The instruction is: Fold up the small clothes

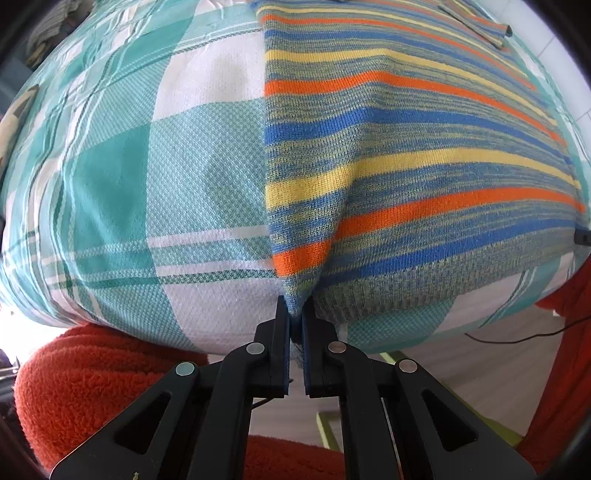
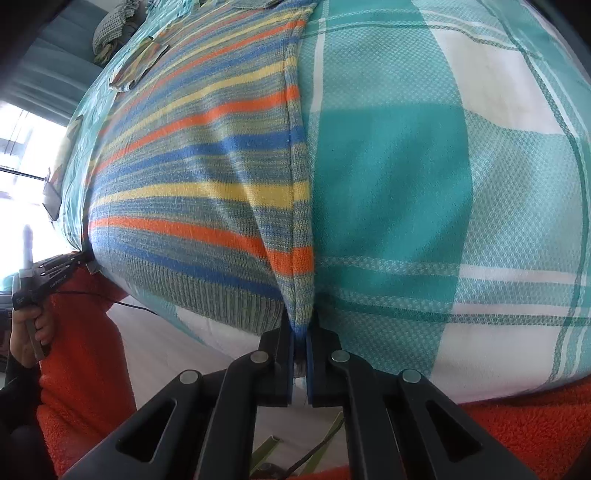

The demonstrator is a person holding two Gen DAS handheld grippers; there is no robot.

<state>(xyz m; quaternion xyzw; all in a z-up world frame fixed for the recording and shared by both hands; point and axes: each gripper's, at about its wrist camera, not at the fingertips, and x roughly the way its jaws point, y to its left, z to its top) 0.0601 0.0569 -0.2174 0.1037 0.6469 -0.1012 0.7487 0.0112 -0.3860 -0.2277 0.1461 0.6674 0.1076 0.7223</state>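
A small striped knit sweater [image 1: 406, 155], in orange, blue, yellow and grey, lies flat on a teal and white checked cloth [image 1: 147, 166]. My left gripper [image 1: 295, 314] is shut on the sweater's near left hem corner. In the right wrist view the sweater [image 2: 192, 177] fills the left half. My right gripper [image 2: 300, 325] is shut on its near right hem corner. The left gripper [image 2: 79, 264] shows at the far left of that view, at the other hem corner. A sleeve [image 2: 136, 62] lies folded across the sweater's far end.
The checked cloth [image 2: 461, 184] covers a raised surface whose near edge runs just in front of both grippers. The person's orange fleece sleeve [image 1: 103, 387] is below the edge. A black cable [image 1: 517, 338] lies on the pale floor. Grey cloth [image 2: 114, 26] sits at the far end.
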